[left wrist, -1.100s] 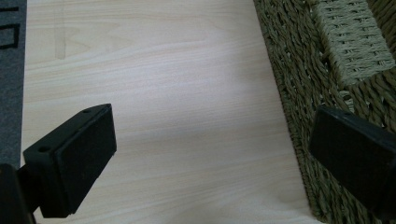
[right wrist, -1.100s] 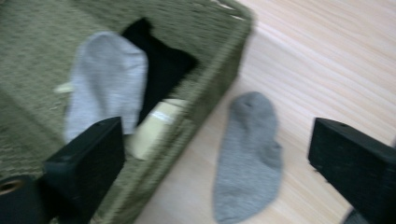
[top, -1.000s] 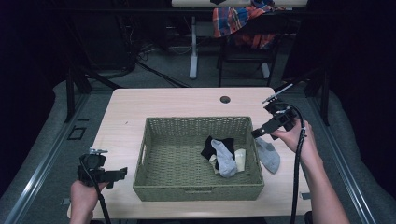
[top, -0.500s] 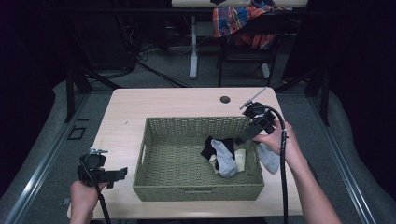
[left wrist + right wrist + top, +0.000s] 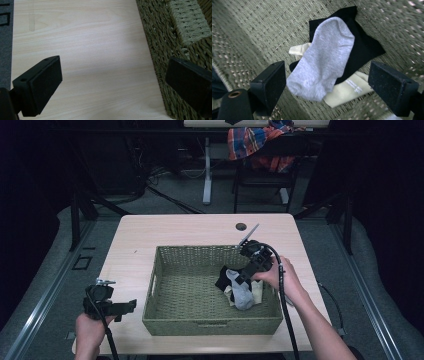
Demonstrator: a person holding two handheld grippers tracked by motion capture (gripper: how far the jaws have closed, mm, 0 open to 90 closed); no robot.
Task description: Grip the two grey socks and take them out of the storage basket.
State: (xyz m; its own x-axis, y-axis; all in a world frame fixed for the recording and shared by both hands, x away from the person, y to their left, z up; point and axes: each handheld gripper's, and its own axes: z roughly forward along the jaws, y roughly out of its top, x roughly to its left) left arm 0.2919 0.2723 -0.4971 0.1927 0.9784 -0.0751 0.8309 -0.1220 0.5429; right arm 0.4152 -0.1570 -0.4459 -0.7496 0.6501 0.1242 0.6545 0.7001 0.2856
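**Right gripper over the socks in the basket**

A grey sock [image 5: 324, 57] lies on top of a black sock [image 5: 362, 47] and a cream sock [image 5: 347, 91], piled at the right end of the woven basket [image 5: 165, 317]. The right gripper [image 5: 245, 275] hangs just above this pile, reaching in over the basket's far right corner; its jaws are spread wide to either side of the grey sock and grip nothing. The basket stands in the middle of the table [image 5: 190, 227]. The left gripper [image 5: 122, 307] rests low at the table's near left corner, just beside the basket's left wall, jaws spread apart and empty. A small dark hole [image 5: 241, 226] marks the tabletop behind the basket.
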